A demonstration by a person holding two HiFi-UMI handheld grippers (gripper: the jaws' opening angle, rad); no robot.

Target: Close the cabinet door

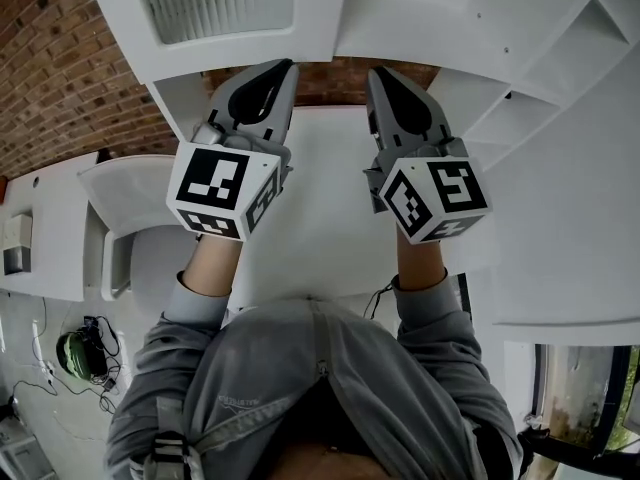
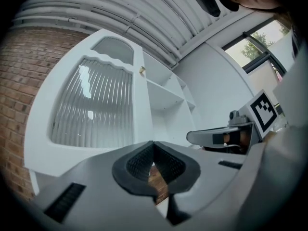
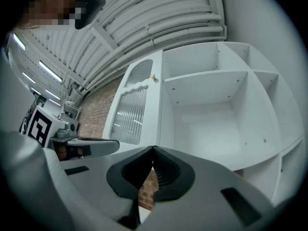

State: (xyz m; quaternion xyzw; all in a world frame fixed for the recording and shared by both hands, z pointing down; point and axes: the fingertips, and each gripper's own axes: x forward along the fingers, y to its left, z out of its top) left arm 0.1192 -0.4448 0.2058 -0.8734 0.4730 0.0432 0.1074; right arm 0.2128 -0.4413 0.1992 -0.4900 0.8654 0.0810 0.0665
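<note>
The white cabinet [image 1: 540,48] stands in front of me with its shelves bare. Its door [image 1: 215,3], white with a ribbed glass pane, hangs open on the left. In the left gripper view the door [image 2: 91,105] fills the left half, a small brass knob [image 2: 142,70] at its edge. The right gripper view shows the open shelves [image 3: 211,109] and the door [image 3: 132,109] left of them. My left gripper [image 1: 283,65] and right gripper [image 1: 378,73] point at the cabinet side by side, short of it. Both are shut with nothing between the pads and touch nothing.
A brick wall [image 1: 60,68] runs behind and left of the cabinet. A white surface [image 1: 320,218] lies under my hands. A low white unit [image 1: 50,228] stands at the left, with a green headset and cables [image 1: 75,353] on the floor. A window [image 1: 580,388] is at the lower right.
</note>
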